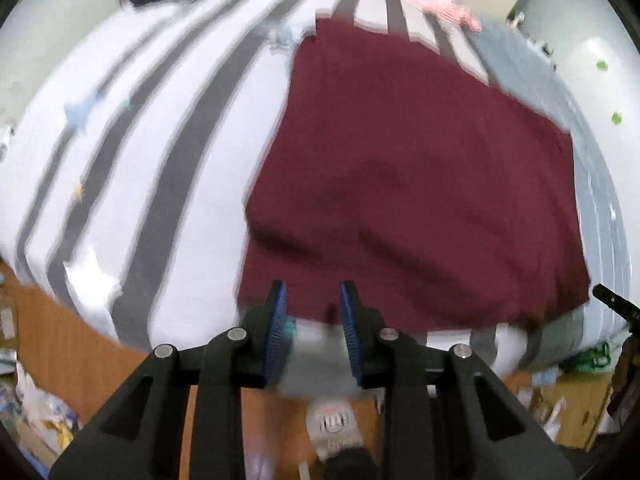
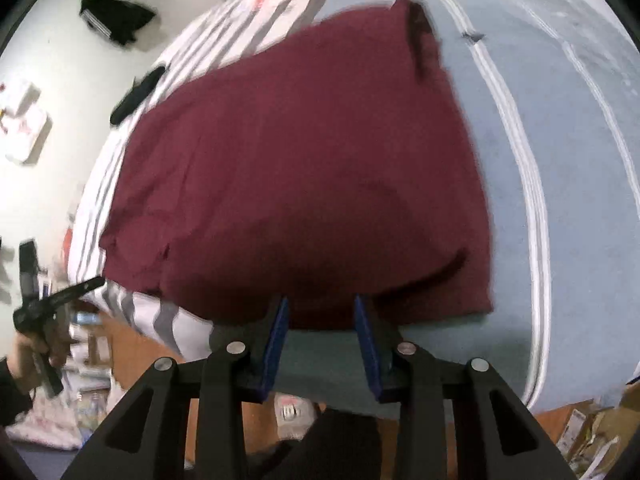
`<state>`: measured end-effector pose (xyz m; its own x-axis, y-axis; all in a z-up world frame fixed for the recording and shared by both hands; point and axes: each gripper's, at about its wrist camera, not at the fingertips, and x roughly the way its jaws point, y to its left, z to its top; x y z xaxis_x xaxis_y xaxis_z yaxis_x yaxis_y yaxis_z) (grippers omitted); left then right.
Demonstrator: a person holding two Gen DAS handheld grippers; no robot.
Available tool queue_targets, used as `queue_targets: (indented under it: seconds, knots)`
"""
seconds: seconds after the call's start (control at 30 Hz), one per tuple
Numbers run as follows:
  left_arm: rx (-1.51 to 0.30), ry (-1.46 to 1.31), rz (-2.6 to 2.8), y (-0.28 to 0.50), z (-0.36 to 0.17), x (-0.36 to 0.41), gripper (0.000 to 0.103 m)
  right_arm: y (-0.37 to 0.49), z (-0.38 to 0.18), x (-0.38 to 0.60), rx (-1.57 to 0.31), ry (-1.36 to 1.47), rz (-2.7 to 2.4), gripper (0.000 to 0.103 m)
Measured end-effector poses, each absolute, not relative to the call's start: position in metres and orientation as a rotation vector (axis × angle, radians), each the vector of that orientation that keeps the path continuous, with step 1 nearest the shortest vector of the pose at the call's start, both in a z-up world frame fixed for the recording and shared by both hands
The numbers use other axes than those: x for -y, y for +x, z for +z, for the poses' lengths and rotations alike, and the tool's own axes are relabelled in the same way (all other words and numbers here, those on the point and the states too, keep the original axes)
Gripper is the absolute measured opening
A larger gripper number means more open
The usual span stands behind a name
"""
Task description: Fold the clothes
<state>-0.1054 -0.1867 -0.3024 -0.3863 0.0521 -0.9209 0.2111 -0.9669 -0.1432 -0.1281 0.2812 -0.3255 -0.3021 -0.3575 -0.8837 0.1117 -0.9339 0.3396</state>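
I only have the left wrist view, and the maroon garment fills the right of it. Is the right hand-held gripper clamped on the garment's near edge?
Observer: No. The right hand-held gripper sits at the near edge of the maroon garment with its jaws apart, not pinching the cloth.
Operator: Can you see what carries the left one?
Observer: Yes, a hand in a dark sleeve grips the left hand-held gripper, off the bed's near left corner.
Operator: And the garment's far right corner?
Observer: It shows a dark fold and lies on the grey-blue sheet.
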Motion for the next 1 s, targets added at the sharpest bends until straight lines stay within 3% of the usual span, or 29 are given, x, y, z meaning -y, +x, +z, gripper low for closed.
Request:
queue_targets:
  seconds: [0.2, 0.5, 0.8, 1.0]
  knots:
    - [-0.422, 1.491, -2.612, -0.214, -0.286, 0.214, 0.048, -0.220, -0.312, -0.293, 0.334, 1.514, -2.512, 0.033]
    - [-0.410, 1.520, -2.598, -0.327, -0.312, 0.239, 0.049, -0.360, -0.323, -0.302, 0.430, 1.478, -2.612, 0.036]
    - [-0.476, 1.615, -2.555, -0.356, -0.341, 0.250, 0.049, -0.399, -0.341, -0.306, 0.396, 1.607, -2.603, 0.038]
    - [-0.533, 1.573, -2.635, -0.355, -0.327, 0.248, 0.049, -0.392, -0.339, -0.313, 0.446, 1.614, -2.548, 0.038]
